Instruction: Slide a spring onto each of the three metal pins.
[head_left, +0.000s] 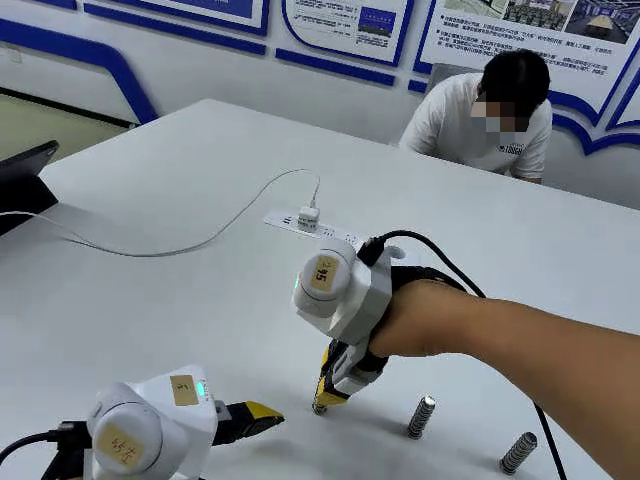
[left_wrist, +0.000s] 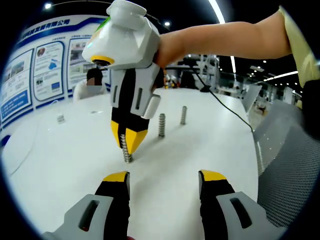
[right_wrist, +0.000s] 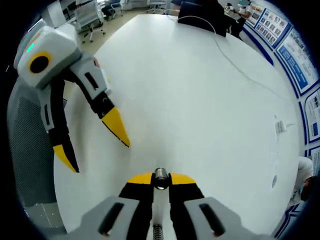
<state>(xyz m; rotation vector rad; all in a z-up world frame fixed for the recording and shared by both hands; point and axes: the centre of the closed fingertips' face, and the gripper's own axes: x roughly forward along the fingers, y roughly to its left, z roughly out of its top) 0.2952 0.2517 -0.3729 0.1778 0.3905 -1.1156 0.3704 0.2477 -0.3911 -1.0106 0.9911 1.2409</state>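
Closest to the headset, at seven o'clock in the head view, the left gripper (head_left: 258, 414) sits low over the white table (head_left: 150, 300). Its yellow-tipped jaws are spread wide with nothing between them. Toward five o'clock from the picture's centre, a bare hand (head_left: 425, 318) holds the right gripper (head_left: 322, 400) pointing steeply down. Its jaws are narrow and clamped on an upright spring (left_wrist: 127, 151) whose foot touches the table. Whether a pin runs inside that spring cannot be told. Two more springs (head_left: 421, 416) stand upright on the table toward four o'clock, apart from each other and from the held one.

The table is large, plain and matte white. At twelve o'clock from the right gripper a white power strip (head_left: 335, 233) lies flat with a white plug (head_left: 309, 216) in it. A thin white cable (head_left: 190, 246) runs from the plug toward nine o'clock. A dark device (head_left: 22, 178) sits at the nine o'clock edge. Across the table, at one o'clock, a person (head_left: 470, 120) in a white T-shirt sits bowed. Behind them a white wall (head_left: 200, 60) carries blue-trimmed posters (head_left: 500, 30). In the right gripper view, office chairs (right_wrist: 90, 15) stand past the table's far end.
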